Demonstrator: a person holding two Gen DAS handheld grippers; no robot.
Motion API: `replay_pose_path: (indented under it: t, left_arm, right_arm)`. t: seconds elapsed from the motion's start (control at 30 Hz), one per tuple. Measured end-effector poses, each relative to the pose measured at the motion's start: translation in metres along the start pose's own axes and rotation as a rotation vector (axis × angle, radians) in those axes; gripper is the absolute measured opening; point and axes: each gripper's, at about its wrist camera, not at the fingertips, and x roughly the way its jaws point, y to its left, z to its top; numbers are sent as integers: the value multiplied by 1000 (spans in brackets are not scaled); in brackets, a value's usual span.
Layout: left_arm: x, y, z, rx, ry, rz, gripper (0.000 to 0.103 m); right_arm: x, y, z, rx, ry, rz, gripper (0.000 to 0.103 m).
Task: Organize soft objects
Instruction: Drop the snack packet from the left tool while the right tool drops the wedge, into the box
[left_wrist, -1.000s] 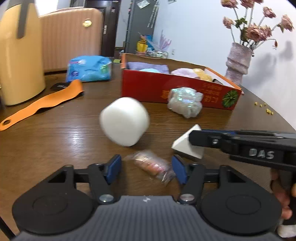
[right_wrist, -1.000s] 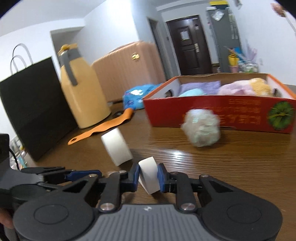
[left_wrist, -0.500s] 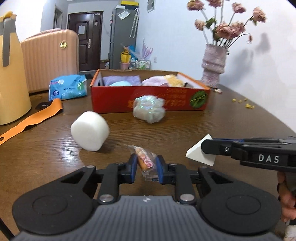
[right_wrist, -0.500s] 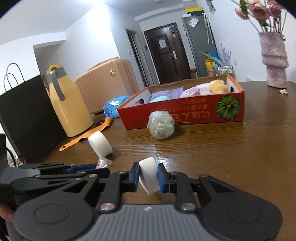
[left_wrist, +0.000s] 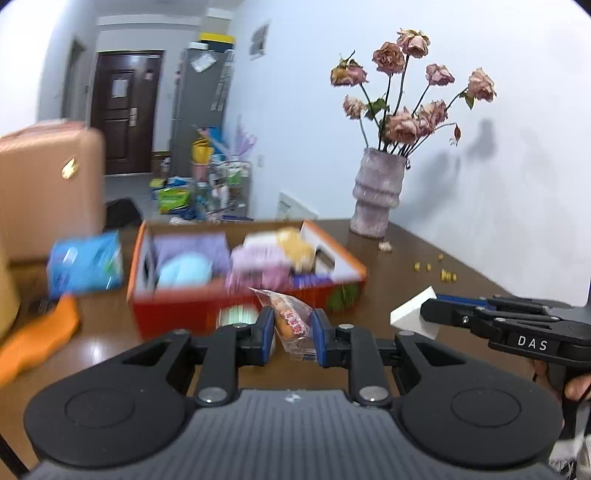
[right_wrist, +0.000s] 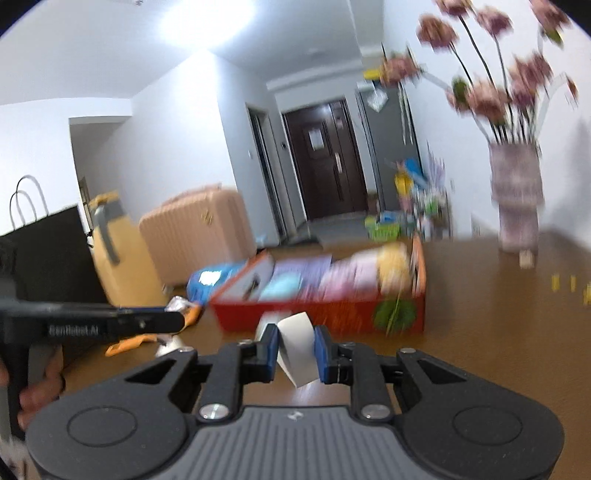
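Observation:
My left gripper (left_wrist: 293, 332) is shut on a small plastic-wrapped snack packet (left_wrist: 290, 317) and holds it above the table. My right gripper (right_wrist: 295, 349) is shut on a white wedge sponge (right_wrist: 297, 345), which also shows in the left wrist view (left_wrist: 413, 314). A red cardboard box (left_wrist: 236, 310) (right_wrist: 332, 314) lies ahead of both grippers, holding purple, blue, pink and yellow soft items. A pale crinkly ball (left_wrist: 236, 315) sits by the box front, mostly hidden behind my left fingers.
A vase of dried roses (left_wrist: 376, 192) stands at the back right by the wall. A blue packet (left_wrist: 85, 266), an orange strap (left_wrist: 40, 332), a yellow jug (right_wrist: 118, 258) and a black bag (right_wrist: 40, 258) are on the left. Small yellow bits (left_wrist: 439, 269) lie on the table.
Both grippers have risen and moved toward the red box with their objects held. The left gripper closed on the snack packet a second ago. The white cylinder sponge has dropped out of view.

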Motion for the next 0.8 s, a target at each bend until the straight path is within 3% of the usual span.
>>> replay_pose_path:
  t: [0.1,0.2,0.3,0.43,0.57,0.6,0.63,0.7,0.8]
  left_arm:
    - [57,18,47,-1,75,-10,23]
    - [123,35,74,-9,170,23,23]
    - [185,56,85,-51,250,67,23]
    - [246,79,80,-83,333,112,23]
    - [275,92,67,-69,392,142,24]
    - [278,93,65,-65,400,150,28]
    - [279,94,62,-61,402,151,36]
    - [276,94,62,-53,390,131,41]
    - [265,96,67,-65,365,126,45]
  right_arm:
    - [51,-31,46,-5,41,-16,20]
    - [113,-53,76,-58,116,-77,20]
    - [179,-73,88,-97,223,-139,20]
    - [242,-78,79,-181,336,-193,20]
    - [280,-78,61,-222,460,-163,21]
    - [286,-80,59,-211,479,-160,21]
    - [289,-82,59,-200,494,-167,25]
    - [292,-85,59,-201,509,-198,40]
    - [285,-82,65,-221,486,-221,49]
